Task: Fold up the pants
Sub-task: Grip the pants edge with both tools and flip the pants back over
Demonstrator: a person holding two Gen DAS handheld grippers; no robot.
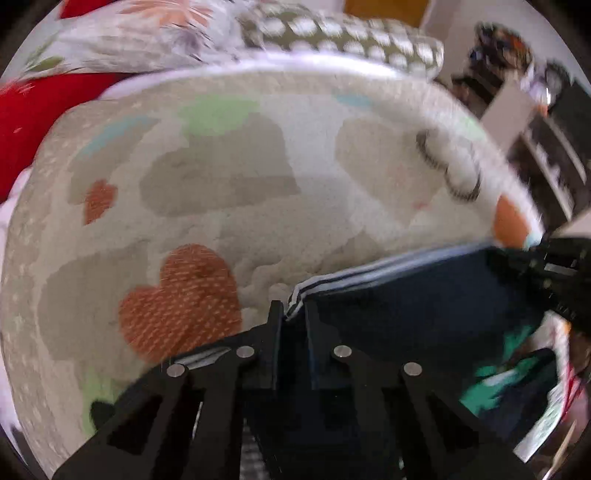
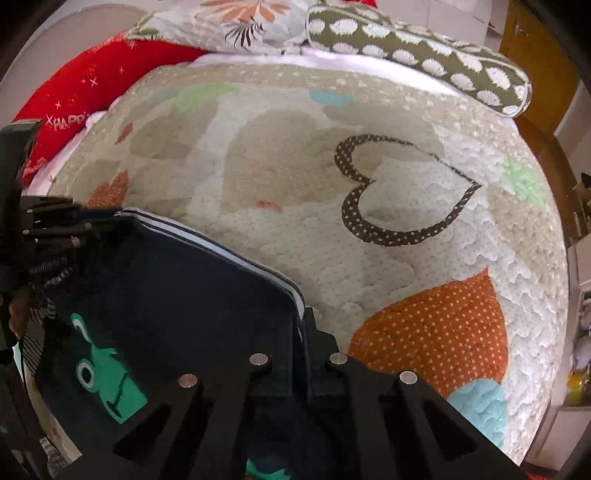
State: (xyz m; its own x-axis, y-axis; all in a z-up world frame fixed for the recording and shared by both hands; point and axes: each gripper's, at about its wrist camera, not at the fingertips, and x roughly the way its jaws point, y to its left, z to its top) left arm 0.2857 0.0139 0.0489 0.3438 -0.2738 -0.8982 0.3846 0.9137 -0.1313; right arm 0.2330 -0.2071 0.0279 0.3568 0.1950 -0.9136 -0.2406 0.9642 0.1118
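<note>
The pants (image 1: pixel 417 295) are dark navy with a white striped edge and a green print (image 2: pixel 107 384). They are held up, stretched between both grippers above the quilted bed cover (image 2: pixel 388 229). My left gripper (image 1: pixel 293 314) is shut on the striped corner of the pants; it also shows at the left edge of the right wrist view (image 2: pixel 74 229). My right gripper (image 2: pixel 304 321) is shut on the opposite corner, and it shows at the right edge of the left wrist view (image 1: pixel 532 262).
The bed cover (image 1: pixel 221 192) bears hearts and pale patches. At its far side lie a red pillow (image 2: pixel 81 96), a floral pillow (image 2: pixel 236 26) and an olive dotted bolster (image 2: pixel 417 51). Dark shelves (image 1: pixel 546 147) stand beyond the bed's right edge.
</note>
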